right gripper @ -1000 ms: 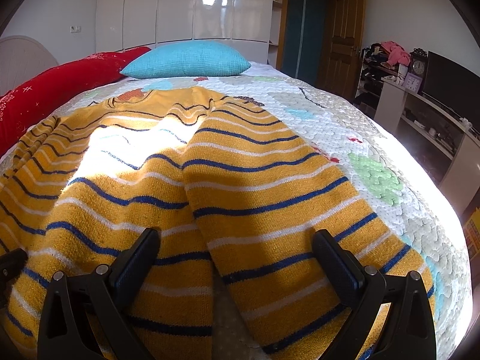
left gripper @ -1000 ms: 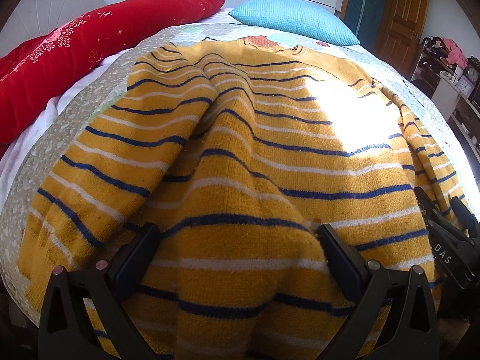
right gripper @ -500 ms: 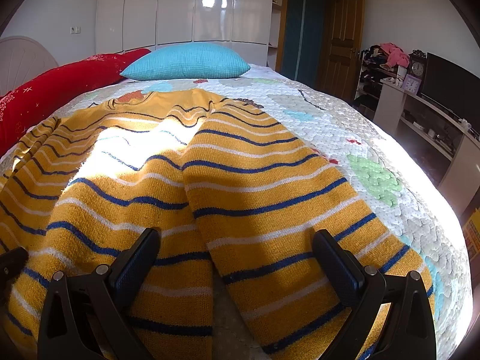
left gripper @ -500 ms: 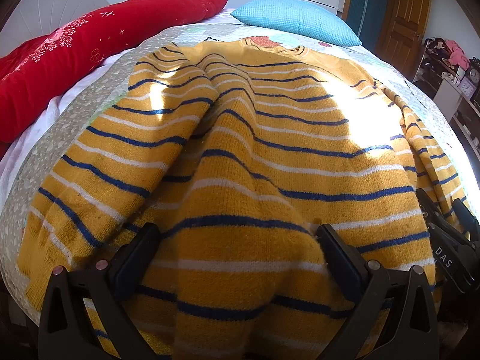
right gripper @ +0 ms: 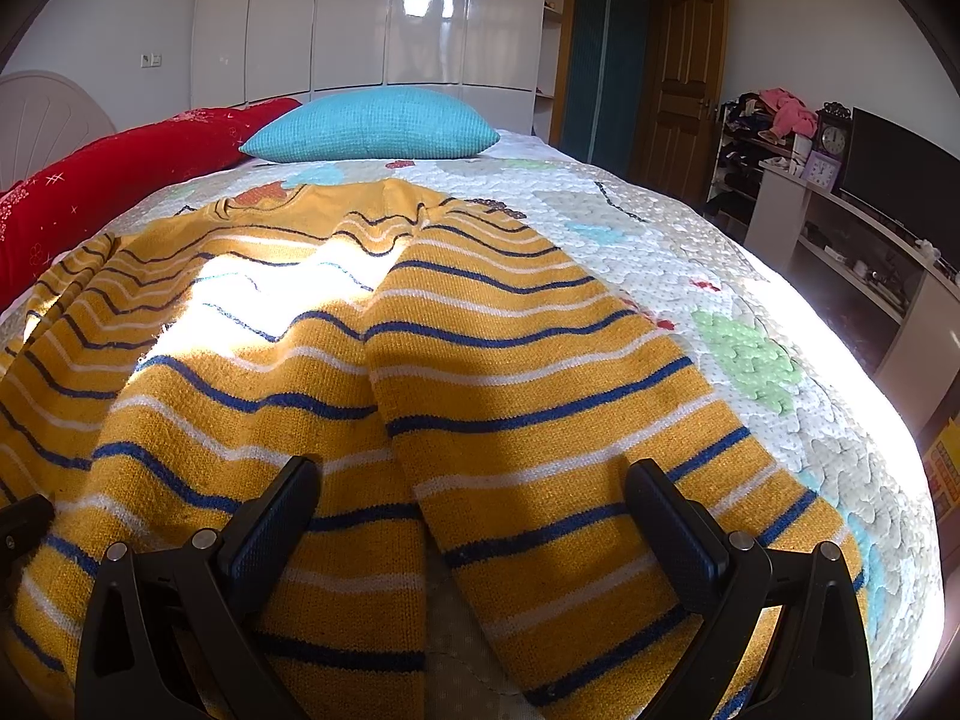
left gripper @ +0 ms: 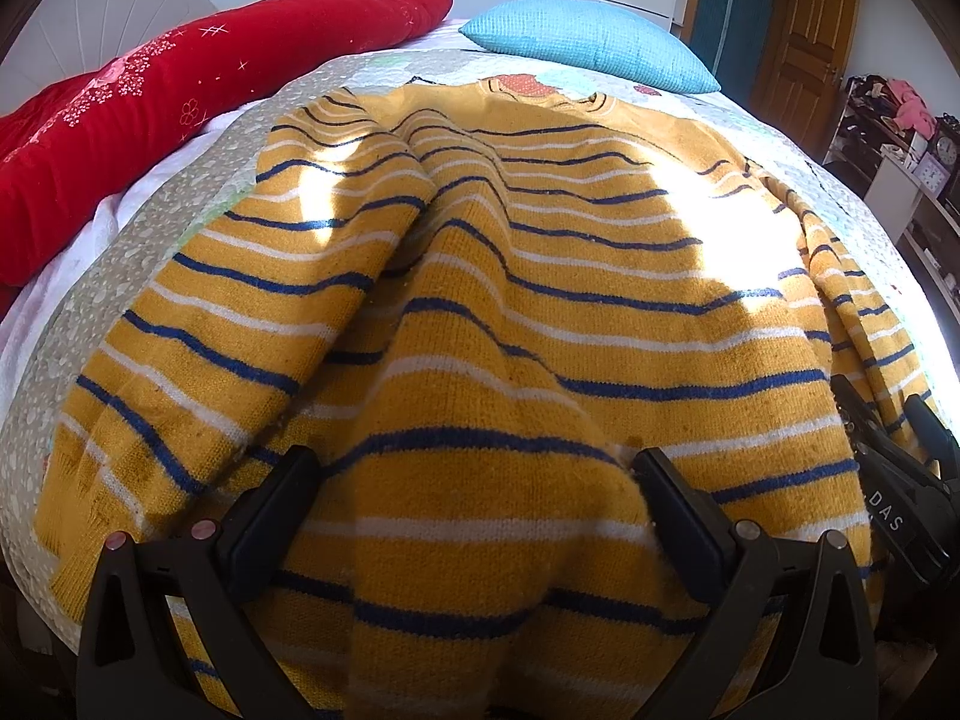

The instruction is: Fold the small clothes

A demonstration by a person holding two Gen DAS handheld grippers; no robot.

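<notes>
Knitwear barely shifts: the mustard-yellow, navy-and-white-striped knitted sweater [left gripper: 480, 324] stays spread on the quilted bed [right gripper: 750, 300], bunched between the wide-open left gripper [left gripper: 474, 498] jaws (right gripper [right gripper: 468, 504] likewise gaping, gripping nothing), so folding hasn't begun.

Yellow knit sweater [left gripper: 540, 276] w/ navy & white stripes lies spread across the bed, neckline at the far end, hem nearest the cams. Both sleeves run down alongside the body; fabric rumpled w/ ridges, sun patch mid-body.
</notes>
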